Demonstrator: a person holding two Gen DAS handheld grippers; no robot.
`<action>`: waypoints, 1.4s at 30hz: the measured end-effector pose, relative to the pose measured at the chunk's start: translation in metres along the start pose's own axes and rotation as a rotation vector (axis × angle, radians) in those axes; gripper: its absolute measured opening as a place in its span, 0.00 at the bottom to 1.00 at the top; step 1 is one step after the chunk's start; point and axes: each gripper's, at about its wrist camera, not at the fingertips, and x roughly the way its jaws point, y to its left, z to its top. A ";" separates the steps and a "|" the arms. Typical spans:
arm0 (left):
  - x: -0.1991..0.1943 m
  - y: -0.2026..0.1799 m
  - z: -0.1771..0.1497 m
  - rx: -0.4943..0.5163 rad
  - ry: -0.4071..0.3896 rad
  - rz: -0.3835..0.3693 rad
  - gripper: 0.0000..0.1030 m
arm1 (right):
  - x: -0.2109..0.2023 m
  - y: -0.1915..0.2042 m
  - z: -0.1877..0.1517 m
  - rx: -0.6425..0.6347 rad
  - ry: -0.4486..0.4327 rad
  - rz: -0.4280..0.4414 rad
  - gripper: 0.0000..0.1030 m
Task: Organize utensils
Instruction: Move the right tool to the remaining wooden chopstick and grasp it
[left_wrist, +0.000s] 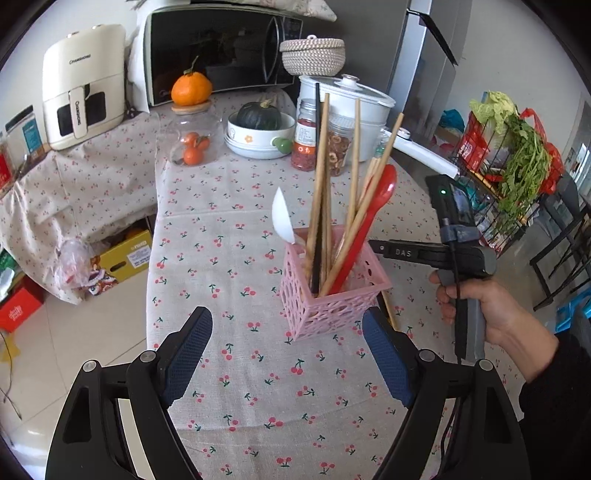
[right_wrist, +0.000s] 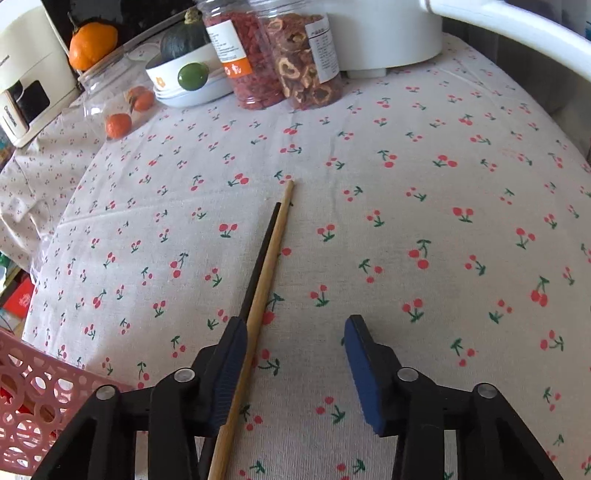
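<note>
A pink lattice utensil basket (left_wrist: 334, 291) stands on the cherry-print tablecloth (left_wrist: 229, 206). It holds several wooden chopsticks (left_wrist: 320, 177), a black chopstick, a red spoon (left_wrist: 373, 218) and a white spoon (left_wrist: 282, 216). My left gripper (left_wrist: 288, 363) is open and empty, just in front of the basket. My right gripper (right_wrist: 295, 369) is open, low over the cloth. A wooden chopstick (right_wrist: 264, 295) and a black chopstick (right_wrist: 260, 258) lie on the cloth; the wooden one lies between the fingers next to the left finger (right_wrist: 229, 369), the black one runs under that finger. The basket's corner (right_wrist: 33, 398) shows at the lower left.
At the back stand a clear jar of tangerines (left_wrist: 194, 136), a bowl with a dark squash (left_wrist: 258, 133), two jars of dried food (right_wrist: 280, 55), a white pot (left_wrist: 354, 110), a microwave (left_wrist: 221, 51) and an air fryer (left_wrist: 85, 88). The table edge drops at the left.
</note>
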 end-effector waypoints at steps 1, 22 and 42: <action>-0.002 -0.004 0.001 0.008 0.008 -0.005 0.83 | 0.002 0.004 0.002 -0.025 0.007 -0.019 0.39; -0.009 -0.088 0.013 0.109 0.074 -0.083 0.68 | 0.011 0.008 0.009 -0.057 0.103 0.022 0.10; -0.005 -0.067 0.005 0.075 0.095 -0.082 0.68 | 0.013 0.014 0.019 0.015 0.126 0.044 0.15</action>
